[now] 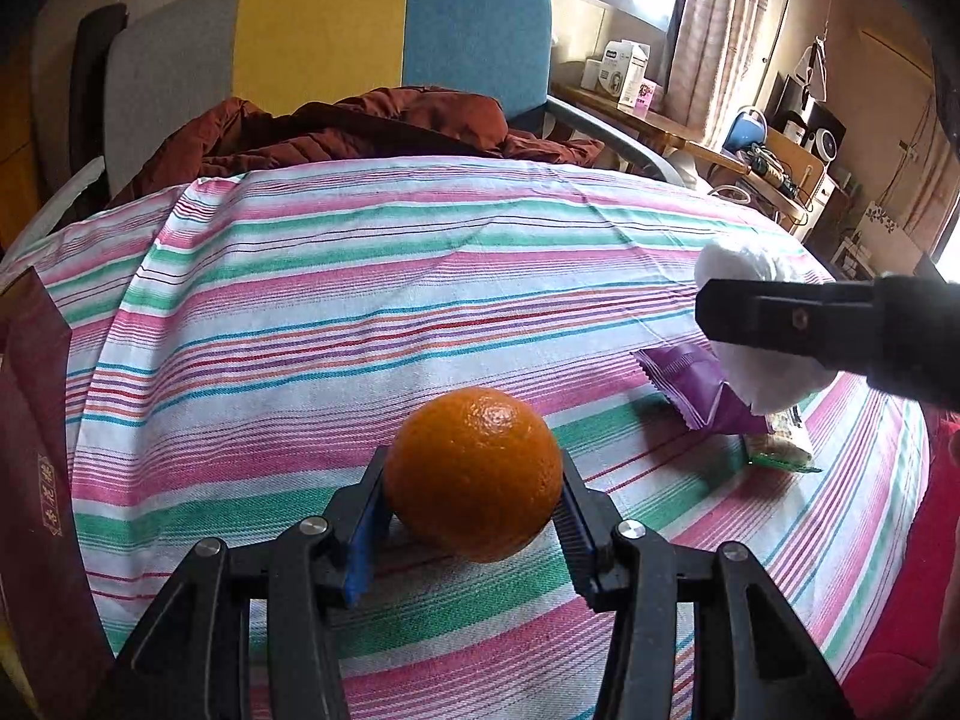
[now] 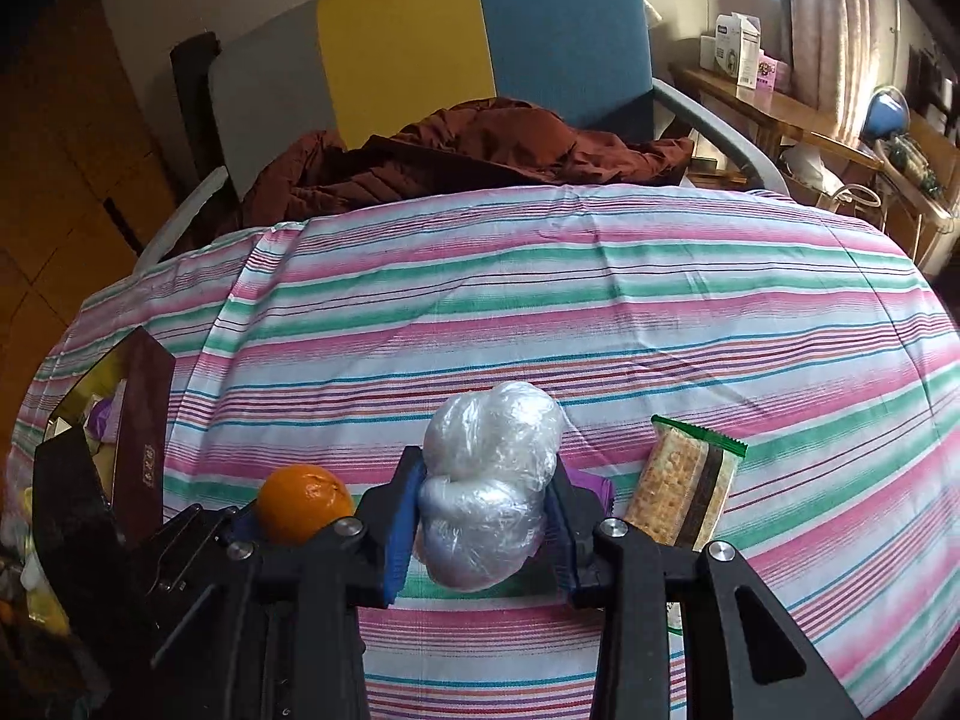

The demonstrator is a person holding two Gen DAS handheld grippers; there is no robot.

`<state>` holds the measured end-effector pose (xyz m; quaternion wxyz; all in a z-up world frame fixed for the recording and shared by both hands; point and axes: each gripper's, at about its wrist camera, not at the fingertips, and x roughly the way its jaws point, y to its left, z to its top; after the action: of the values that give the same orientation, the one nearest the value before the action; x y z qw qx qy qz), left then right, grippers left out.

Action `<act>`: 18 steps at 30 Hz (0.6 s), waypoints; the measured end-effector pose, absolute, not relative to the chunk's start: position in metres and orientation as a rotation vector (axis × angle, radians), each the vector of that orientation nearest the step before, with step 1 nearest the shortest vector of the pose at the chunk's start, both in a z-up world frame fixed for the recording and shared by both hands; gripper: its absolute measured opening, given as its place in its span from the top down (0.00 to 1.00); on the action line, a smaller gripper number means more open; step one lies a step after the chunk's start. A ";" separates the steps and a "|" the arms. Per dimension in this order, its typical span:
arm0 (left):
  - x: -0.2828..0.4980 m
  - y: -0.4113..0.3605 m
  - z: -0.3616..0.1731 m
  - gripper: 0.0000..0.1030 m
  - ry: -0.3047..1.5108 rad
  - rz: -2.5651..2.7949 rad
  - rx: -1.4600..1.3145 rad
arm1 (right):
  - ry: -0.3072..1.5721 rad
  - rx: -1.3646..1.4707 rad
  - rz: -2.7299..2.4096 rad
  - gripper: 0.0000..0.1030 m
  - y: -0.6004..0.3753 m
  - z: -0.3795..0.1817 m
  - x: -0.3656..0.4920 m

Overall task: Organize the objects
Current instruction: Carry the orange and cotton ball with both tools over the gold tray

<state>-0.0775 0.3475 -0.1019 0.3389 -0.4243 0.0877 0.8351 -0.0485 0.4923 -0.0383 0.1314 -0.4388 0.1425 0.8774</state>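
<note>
Here | left gripper [image 1: 474,516] jaws clamp orange [image 1: 474,474] | right gripper [image 2: 486,516] jaws clamp plastic-wrapped bundle [image 2: 492,480]

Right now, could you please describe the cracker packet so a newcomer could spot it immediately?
On the striped tablecloth, look just right of the right gripper. The cracker packet lies there: clear, green-edged wrapper, square crackers showing, unlike the purple packet beside it.

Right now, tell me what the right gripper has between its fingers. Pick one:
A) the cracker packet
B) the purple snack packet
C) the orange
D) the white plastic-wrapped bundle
D: in the right wrist view the right gripper is closed on the white plastic-wrapped bundle, while the orange sits in the left gripper and the cracker packet lies on the striped cloth.
</note>
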 end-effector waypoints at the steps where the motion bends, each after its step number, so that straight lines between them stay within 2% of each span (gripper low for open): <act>1: -0.077 0.348 -0.102 0.51 0.232 2.177 -1.104 | 0.414 -1.273 2.551 0.63 0.492 -0.038 -0.048; 18: -0.073 0.345 -0.100 0.52 0.232 2.194 -1.096 | 0.408 -1.265 2.582 0.63 0.490 -0.035 -0.049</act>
<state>-0.0735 0.3452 -0.0997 0.3325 -0.4194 0.0887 0.8400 -0.0490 0.4900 -0.0353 0.1184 -0.4326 0.1394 0.8828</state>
